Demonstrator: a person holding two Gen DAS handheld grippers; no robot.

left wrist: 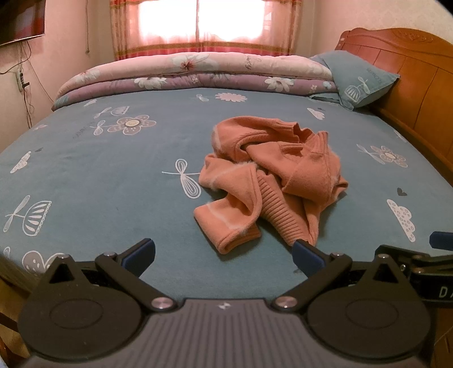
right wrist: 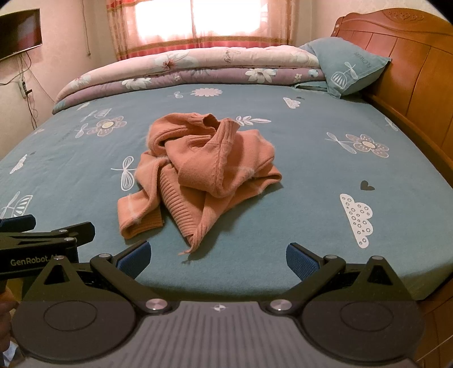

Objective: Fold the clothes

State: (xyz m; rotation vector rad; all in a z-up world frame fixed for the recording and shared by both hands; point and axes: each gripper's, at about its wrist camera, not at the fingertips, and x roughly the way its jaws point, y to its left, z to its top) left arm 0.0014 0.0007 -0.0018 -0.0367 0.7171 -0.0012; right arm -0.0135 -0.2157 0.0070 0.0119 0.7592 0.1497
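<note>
- You face a bed (left wrist: 113, 175) covered by a teal sheet printed with flowers, clouds and dragonflies; it fills most of both views.
- A wooden headboard (right wrist: 410, 65) runs along the right side of the bed.
- A folded floral quilt (left wrist: 198, 73) in pink and purple lies across the far edge of the bed, under a curtained window (left wrist: 201, 25).
- A teal pillow (right wrist: 345, 68) leans between the quilt's right end and the headboard.
- The peach sweater (left wrist: 271, 175) sits crumpled in a heap near the middle of the bed, a sleeve cuff and a ribbed hem trailing towards you.
- Your left gripper (left wrist: 223, 254) hovers at the near edge of the bed, its blue-padded fingers spread wide and holding nothing; the sweater's nearest folds lie just beyond and between them.
- Your right gripper (right wrist: 218, 259) hovers beside it, fingers likewise spread wide and empty, with the sweater's hem tip just ahead of the gap.
- A dark screen (right wrist: 19, 34) hangs on the left wall, cables dangling below it.
</note>
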